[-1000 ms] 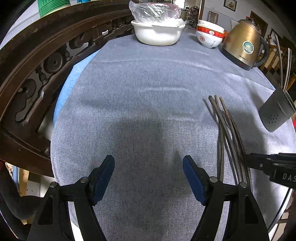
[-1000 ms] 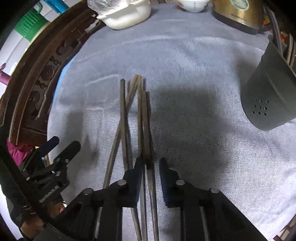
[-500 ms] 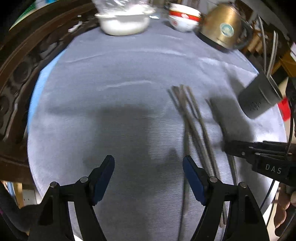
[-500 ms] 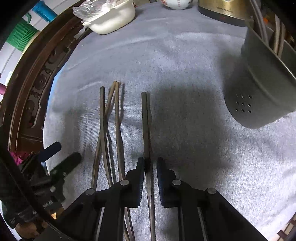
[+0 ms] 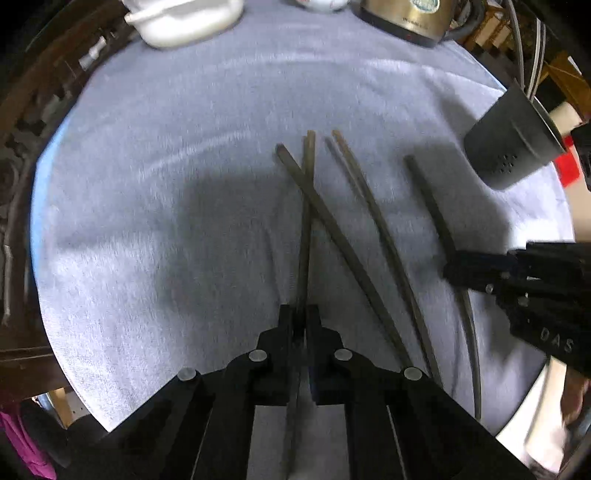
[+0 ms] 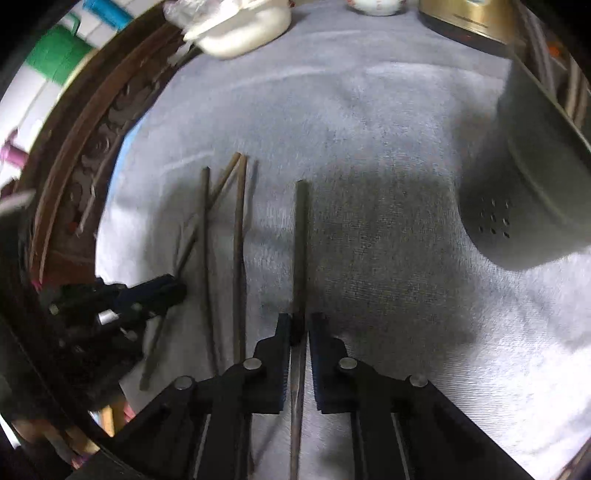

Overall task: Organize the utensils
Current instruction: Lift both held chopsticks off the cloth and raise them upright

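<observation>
Several dark chopsticks lie on the grey tablecloth (image 5: 184, 184). My left gripper (image 5: 300, 319) is shut on one chopstick (image 5: 306, 221) that points away from me; others (image 5: 373, 214) lie just to its right. My right gripper (image 6: 298, 325) is shut on another chopstick (image 6: 300, 243), held apart from the rest (image 6: 240, 236). It shows at the right of the left wrist view (image 5: 480, 269). A dark grey perforated utensil holder (image 6: 532, 184) stands to the right, with utensils in it; it also shows in the left wrist view (image 5: 513, 147).
A white lidded dish (image 5: 184, 18), a red-and-white bowl (image 6: 373, 5) and a brass kettle (image 5: 406, 16) stand at the far side. A carved dark wooden chair back (image 6: 92, 155) runs along the left edge. The table edge is near me.
My left gripper has moved right over the chopsticks and shut on one. My right gripper has carried its chopstick to the right, away from the others and nearer the holder.
</observation>
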